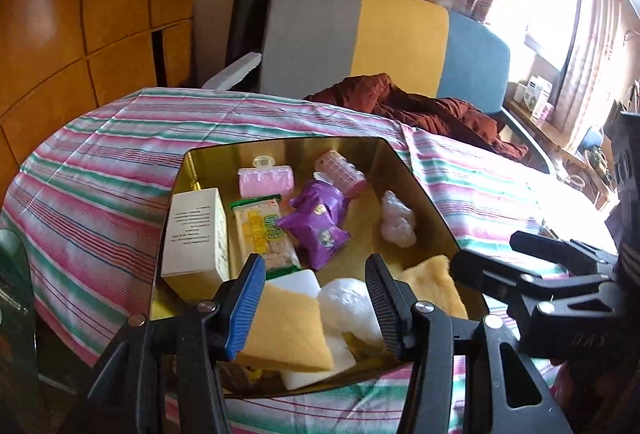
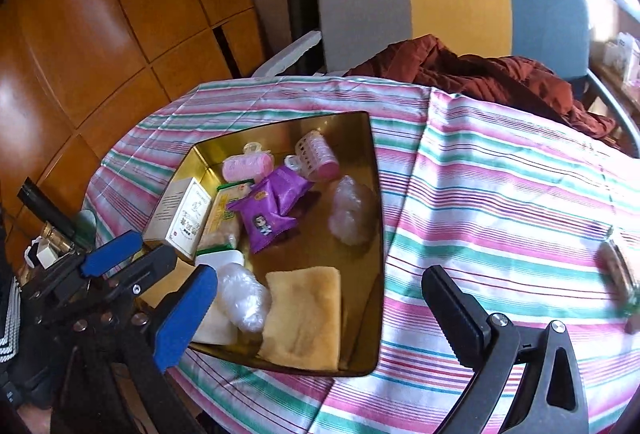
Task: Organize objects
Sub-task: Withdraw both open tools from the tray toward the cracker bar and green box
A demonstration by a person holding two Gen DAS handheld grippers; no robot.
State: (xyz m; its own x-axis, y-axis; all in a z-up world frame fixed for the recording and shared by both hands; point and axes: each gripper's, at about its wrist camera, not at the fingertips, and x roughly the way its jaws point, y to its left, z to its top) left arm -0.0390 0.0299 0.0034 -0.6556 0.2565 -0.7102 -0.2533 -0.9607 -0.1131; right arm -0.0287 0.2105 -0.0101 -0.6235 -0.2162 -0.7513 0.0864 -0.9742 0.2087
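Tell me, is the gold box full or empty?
Fairly full. The gold box has no lid on and holds purple snack packs, pink hair rollers, a white carton and a yellow cloth.

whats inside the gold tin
The gold tin holds a white box, cracker pack, purple snack packets, two pink rollers, plastic wads and yellow cloths. Anything beneath them is covered.

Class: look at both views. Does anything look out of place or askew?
Yes. One object lies alone on the striped tablecloth, outside the gold tin, too blurred to identify. A rust-red cloth lies crumpled on the table's far edge.
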